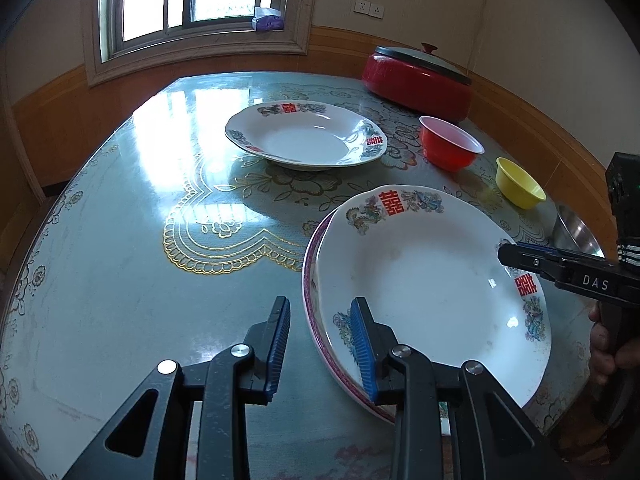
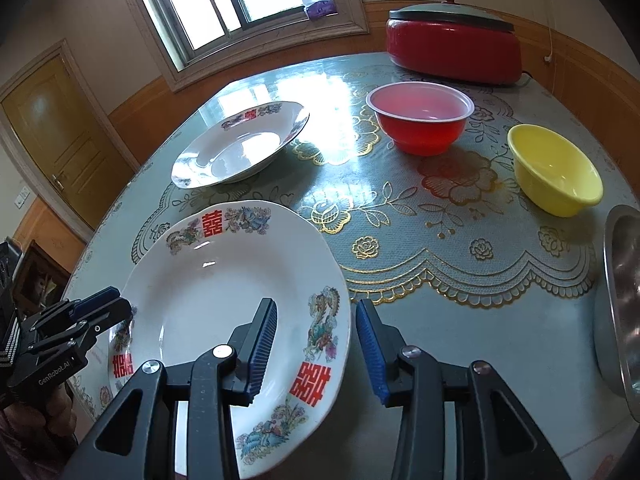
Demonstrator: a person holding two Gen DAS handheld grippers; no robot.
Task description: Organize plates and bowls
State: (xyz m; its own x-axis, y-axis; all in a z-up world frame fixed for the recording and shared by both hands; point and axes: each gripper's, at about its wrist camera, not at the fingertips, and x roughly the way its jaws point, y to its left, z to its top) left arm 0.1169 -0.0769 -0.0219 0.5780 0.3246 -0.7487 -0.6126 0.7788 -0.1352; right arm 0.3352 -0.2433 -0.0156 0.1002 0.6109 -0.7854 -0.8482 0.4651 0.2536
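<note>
A white plate with red characters and dragons lies stacked on a purple-rimmed plate near the table's front. My left gripper is open, its jaws straddling the stack's left rim. My right gripper is open, straddling the top plate's right rim; it shows at the plate's right edge in the left wrist view. A second white plate sits farther back. A red bowl, a yellow bowl and a steel bowl stand to the right.
A red electric cooker with a lid stands at the table's far right. The glass-topped floral table has bare surface on the left. A window and wall lie behind; a door is far left.
</note>
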